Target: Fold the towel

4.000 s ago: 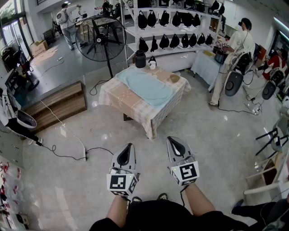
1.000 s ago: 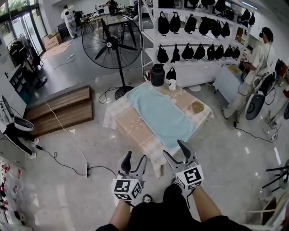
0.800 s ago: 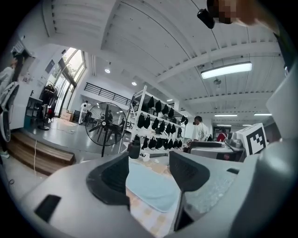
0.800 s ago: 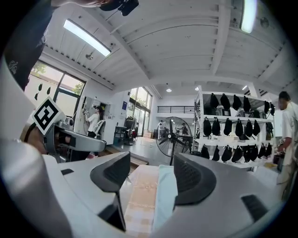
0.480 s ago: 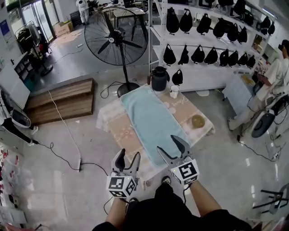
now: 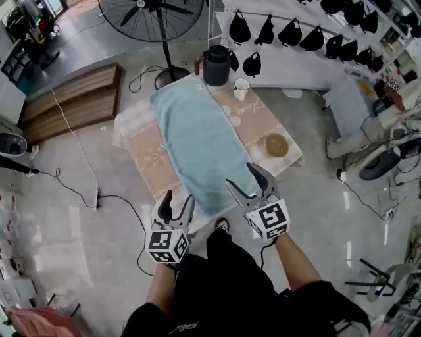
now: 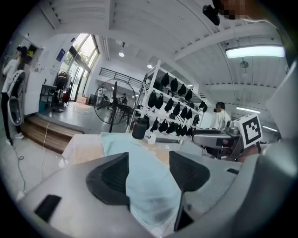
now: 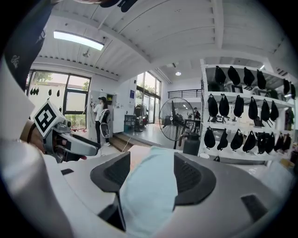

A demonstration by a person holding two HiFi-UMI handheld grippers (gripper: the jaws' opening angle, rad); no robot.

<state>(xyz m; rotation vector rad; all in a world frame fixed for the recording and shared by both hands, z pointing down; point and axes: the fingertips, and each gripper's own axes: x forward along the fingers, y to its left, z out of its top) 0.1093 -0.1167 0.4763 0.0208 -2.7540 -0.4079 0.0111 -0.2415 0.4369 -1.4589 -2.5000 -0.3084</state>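
Observation:
A light blue towel [image 6: 197,145] lies flat and lengthwise across a low table [image 6: 141,151] with a checked peach cloth. Its near end hangs at the table's front edge. My left gripper [image 6: 176,201] is open, just left of the towel's near end and apart from it. My right gripper [image 6: 248,179] is open at the towel's near right corner, holding nothing. In the left gripper view the towel [image 7: 139,172] stretches away between the jaws of that gripper [image 7: 149,174]. In the right gripper view the towel [image 8: 149,190] also shows between the jaws of that gripper [image 8: 148,179].
A dark jug [image 6: 215,65] and a white cup [image 6: 241,88] stand at the table's far end. A brown saucer [image 6: 276,145] sits on its right side. Beyond are a floor fan [image 6: 150,16], shelves of black bags [image 6: 309,39], a wooden platform [image 6: 69,99] and a floor cable [image 6: 125,204].
I have come closer to the table; it now fills the middle of the head view. Both grippers have reached the towel's near end and stay open.

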